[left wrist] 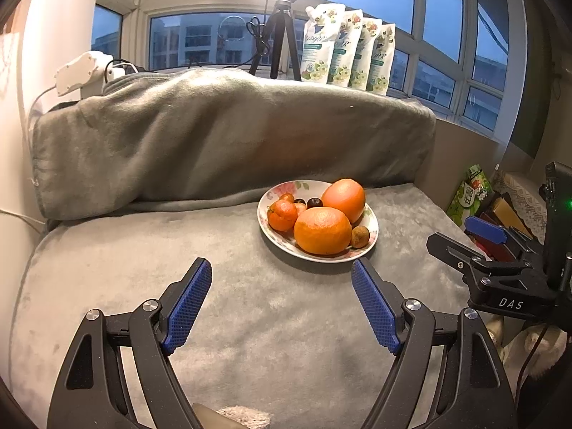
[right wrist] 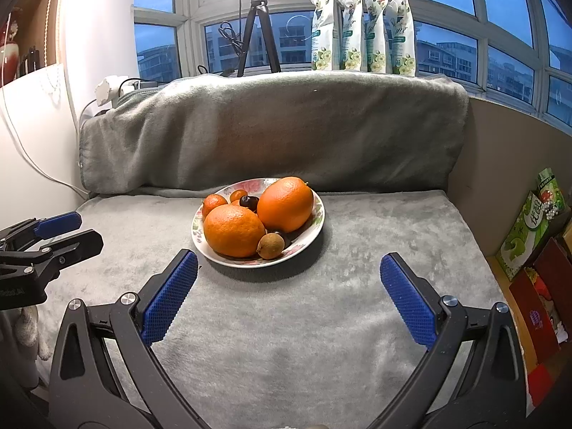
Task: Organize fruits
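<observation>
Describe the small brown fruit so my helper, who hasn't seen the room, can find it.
On the grey blanket sits a floral plate of fruit. At its near rim, beside the front orange, lies the small brown fruit. It is the only dull tan piece, far smaller than the oranges.

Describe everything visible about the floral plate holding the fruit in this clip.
The plate is a shallow, round, white ceramic-looking dish with pink and green flower print on its rim. It sits flat on the grey plush blanket, in front of the draped backrest. It holds two large oranges, two small tangerines, dark cherries and a small brown fruit near the front rim. Both grippers, open, are short of it; neither touches it.
</observation>
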A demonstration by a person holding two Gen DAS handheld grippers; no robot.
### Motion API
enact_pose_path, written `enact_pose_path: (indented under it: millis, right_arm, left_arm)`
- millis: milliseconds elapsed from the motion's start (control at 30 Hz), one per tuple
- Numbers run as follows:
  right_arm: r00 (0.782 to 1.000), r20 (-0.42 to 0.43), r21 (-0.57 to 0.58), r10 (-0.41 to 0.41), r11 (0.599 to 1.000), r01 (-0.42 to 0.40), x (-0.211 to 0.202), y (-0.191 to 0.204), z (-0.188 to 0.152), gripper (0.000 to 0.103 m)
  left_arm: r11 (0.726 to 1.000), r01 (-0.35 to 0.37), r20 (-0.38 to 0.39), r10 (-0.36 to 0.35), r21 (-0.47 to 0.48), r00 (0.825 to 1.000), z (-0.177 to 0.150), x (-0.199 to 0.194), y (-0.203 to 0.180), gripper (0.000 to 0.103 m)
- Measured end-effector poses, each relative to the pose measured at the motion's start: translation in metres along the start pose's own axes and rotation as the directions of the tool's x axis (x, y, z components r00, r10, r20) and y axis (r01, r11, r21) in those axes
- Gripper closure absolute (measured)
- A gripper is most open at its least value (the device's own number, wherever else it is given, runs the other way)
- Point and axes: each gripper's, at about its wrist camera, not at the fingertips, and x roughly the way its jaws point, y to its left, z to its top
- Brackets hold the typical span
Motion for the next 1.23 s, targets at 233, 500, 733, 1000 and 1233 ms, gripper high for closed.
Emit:
enact_pose_path:
  millis: [233,500,733,1000,1233]
  right_arm:
    - [1.000,0.002,0.001,-0.006,1.000,0.006,-0.0010,-0.0001,0.0001,0.000]
    - [1.000,-0.005,0.004,-0.013,1.000,0.013,-0.0028,0.0025,-0.0018,0.000]
    - [1.000,-0.007,0.005,-0.014,1.000,0.014,-0.0024,0.0017,-0.0019,0.000]
    - [1.000,-0.007,0.007,-0.017,1.000,0.017,-0.0027,0.0031,-0.0027,0.000]
    - [1.000,-0.013,0.016,-0.024,1.000,0.024,-0.0034,0.0022,-0.0054,0.000]
  left_arm:
    - [1.000,0.000,0.008,0.000,0.004,1.000,0.0002,-0.0022,-0.0012,0.022]
    - [1.000,0.001,0.010,-0.001,0.007,1.000,-0.0007,-0.0041,-0.0031,0.022]
    - [1.000,0.003,0.013,-0.003,0.007,1.000,-0.0005,-0.0060,-0.0037,0.022]
    - [1.000,0.004,0.014,-0.004,0.006,1.000,-0.0005,-0.0063,-0.0034,0.022]
    - [1.000,0.001,0.021,-0.001,0.013,1.000,-0.0017,-0.0083,-0.0026,0.022]
